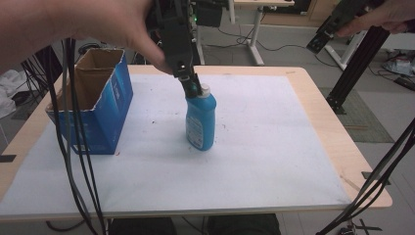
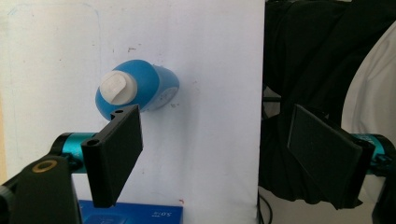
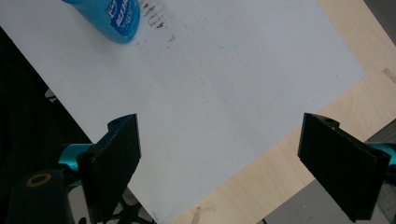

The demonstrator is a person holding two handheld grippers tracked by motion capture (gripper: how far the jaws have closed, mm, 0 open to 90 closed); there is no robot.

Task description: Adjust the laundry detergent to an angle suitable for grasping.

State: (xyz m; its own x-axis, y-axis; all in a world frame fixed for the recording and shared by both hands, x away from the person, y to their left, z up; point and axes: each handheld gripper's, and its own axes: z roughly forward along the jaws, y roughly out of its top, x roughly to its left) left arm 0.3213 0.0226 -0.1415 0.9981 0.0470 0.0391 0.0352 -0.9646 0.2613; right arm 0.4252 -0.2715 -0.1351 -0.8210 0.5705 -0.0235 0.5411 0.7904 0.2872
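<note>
Altogether: one blue bottle [image 1: 200,122] stood upright mid-table, one open box [image 1: 93,105] near the left edge. Left gripper [image 1: 192,86] hung over the bottle, jaws wide, empty. Right gripper [image 3: 233,158] likewise wide; mat's right half lay free.

Blue bottle [image 1: 200,122], white cap, upright mid-table.

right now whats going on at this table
A person holds the left gripper just above the white cap of an upright blue bottle on the white mat, jaws open, nothing held. An open blue cardboard box stands to its left. The right gripper, also open, is raised beyond the table's far right corner.
</note>
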